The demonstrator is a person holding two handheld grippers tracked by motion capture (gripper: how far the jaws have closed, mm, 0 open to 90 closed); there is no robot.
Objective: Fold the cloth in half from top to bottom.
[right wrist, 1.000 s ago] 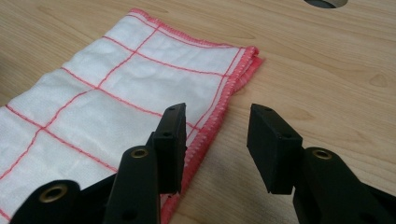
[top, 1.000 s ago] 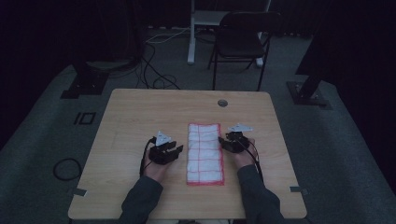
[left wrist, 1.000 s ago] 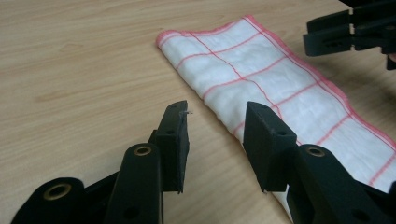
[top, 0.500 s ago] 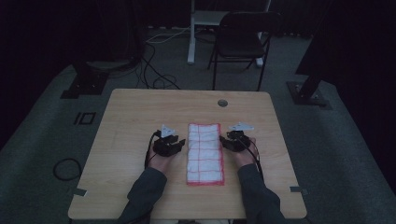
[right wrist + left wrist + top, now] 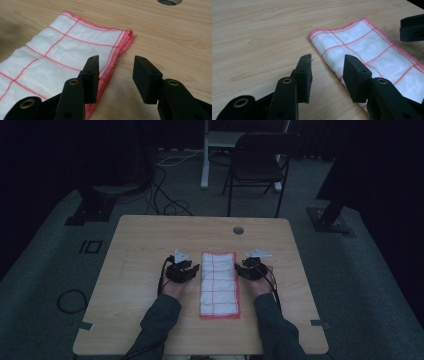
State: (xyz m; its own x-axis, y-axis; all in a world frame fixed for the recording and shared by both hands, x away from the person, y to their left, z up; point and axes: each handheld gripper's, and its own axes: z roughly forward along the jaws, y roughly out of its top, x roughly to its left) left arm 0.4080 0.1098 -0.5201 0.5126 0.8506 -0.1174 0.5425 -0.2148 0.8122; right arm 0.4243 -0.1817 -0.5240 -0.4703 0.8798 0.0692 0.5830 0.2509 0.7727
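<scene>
While your forearms come in over the near edge of the worktop (image 5: pixel 135 245), your left gripper (image 5: pixel 183 269) and right gripper (image 5: pixel 248 268) sit on either side of the cloth (image 5: pixel 218 282). Both sets of fingers are spread and pinch nothing. Your left fingers (image 5: pixel 304 72) straddle the cloth's long edge, one over bare wood, one over the fabric. Your right fingers (image 5: pixel 90 75) do the same at the opposite edge, near a corner. That folded white cloth with red lines lies flat at the worktop's middle. Farther off, a hole (image 5: pixel 238 230) marks the far side, and a chair (image 5: pixel 262 157) stands beyond.
</scene>
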